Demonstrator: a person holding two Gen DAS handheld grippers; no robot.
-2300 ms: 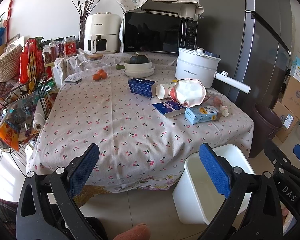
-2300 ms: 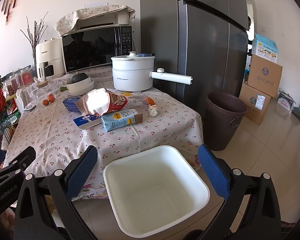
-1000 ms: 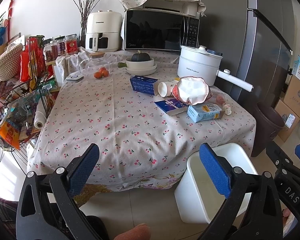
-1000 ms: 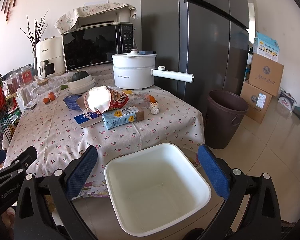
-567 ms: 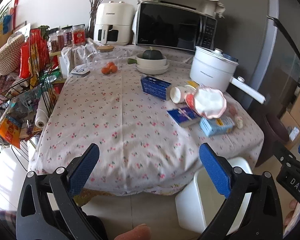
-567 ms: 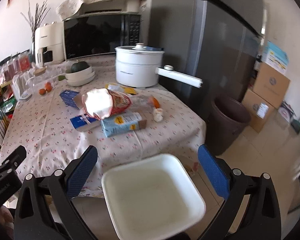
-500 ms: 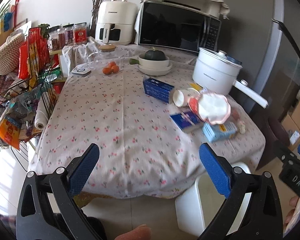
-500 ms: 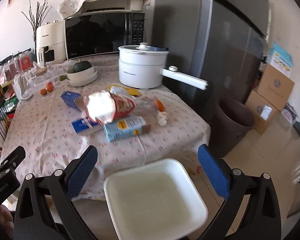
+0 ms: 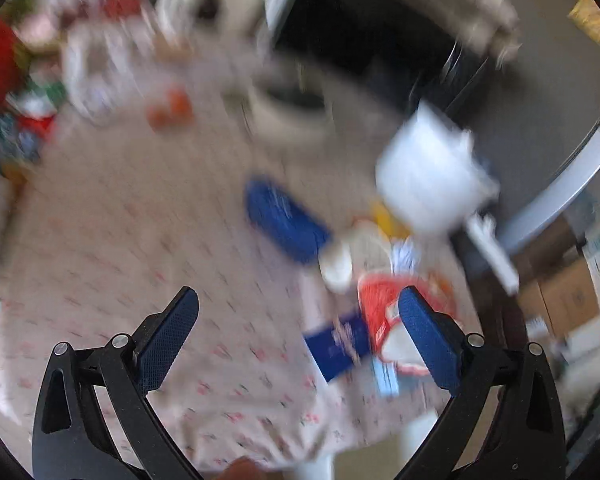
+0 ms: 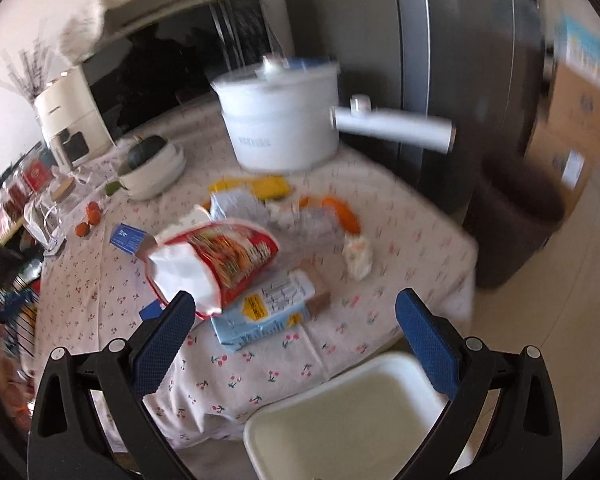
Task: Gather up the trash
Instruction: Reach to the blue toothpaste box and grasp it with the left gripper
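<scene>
**Both grippers hanging wide over a cluttered table, trash piled ahead**

The left gripper [image 9: 298,326] is hovering above the floral tablecloth [image 9: 112,248], its blue-padded jaws standing wide apart with nothing between them. Its view is badly smeared; fine detail there cannot be read. Off to the left of that view, two orange fruits [image 9: 170,110] are sitting near a blurred bowl [image 9: 288,114]. Further right, a blue box [image 9: 284,222] is lying on the cloth, then a white cup [image 9: 336,266] on its side, then a second blue packet [image 9: 336,346] just beside the red snack bag [image 9: 380,308].

In the right wrist view the right gripper [image 10: 294,326] is also hanging with its jaws spread wide and empty. At the far left a white air fryer [image 10: 70,120] is standing before the wall, with a stacked bowl holding a dark green squash [image 10: 146,152] just right of it. In the middle, the open red snack bag [image 10: 216,260] is resting on top of a light blue carton [image 10: 264,312], its torn mouth facing the left finger. Behind it crumpled clear plastic wrap [image 10: 308,220], a yellow packet [image 10: 260,186] and a small white crumpled wad [image 10: 358,256] are lying close together. A white electric pot [image 10: 282,124] with a long handle is standing behind the pile, in front of the grey refrigerator [image 10: 440,40]. Below the table edge, a white square bin [image 10: 340,420] is sitting between the fingers. On the right a brown waste bucket [image 10: 516,224] is standing on the floor beside cardboard boxes [image 10: 576,128].
</scene>
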